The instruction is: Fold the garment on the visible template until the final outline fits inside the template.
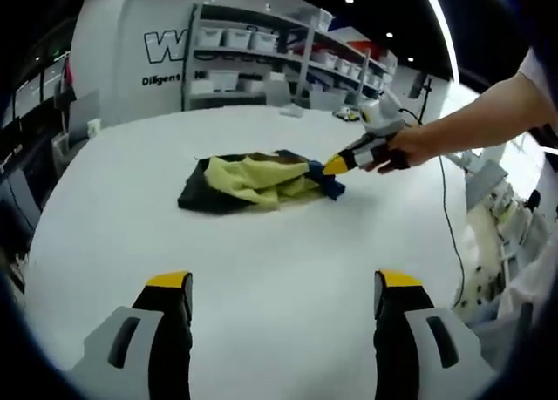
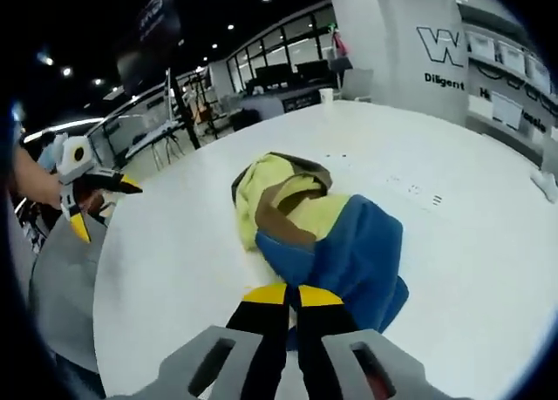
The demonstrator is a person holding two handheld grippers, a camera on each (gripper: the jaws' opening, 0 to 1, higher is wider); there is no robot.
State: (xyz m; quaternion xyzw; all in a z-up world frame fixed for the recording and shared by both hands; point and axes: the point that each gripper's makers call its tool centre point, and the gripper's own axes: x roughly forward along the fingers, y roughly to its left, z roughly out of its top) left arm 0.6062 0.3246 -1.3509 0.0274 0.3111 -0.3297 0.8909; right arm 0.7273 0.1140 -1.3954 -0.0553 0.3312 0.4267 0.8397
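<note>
A crumpled garment [image 1: 253,182] in yellow, dark brown and blue lies in a heap on the round white table [image 1: 261,261]. My left gripper [image 1: 283,282] hovers open over bare tabletop, well short of the heap. My right gripper [image 1: 336,165] reaches in from the right in a person's hand, its yellow tips at the blue edge. In the right gripper view the jaws of my right gripper [image 2: 292,295] stand together, pinching the blue fabric of the garment [image 2: 314,226]. At that view's left edge my left gripper [image 2: 105,208] is held open off the table's rim.
Shelves with white bins [image 1: 261,43] stand beyond the table's far edge. A black cable [image 1: 449,217] runs over the table's right side. A small white cup [image 2: 325,95] sits near the far rim. Faint marks [image 2: 418,191] show on the tabletop beside the garment.
</note>
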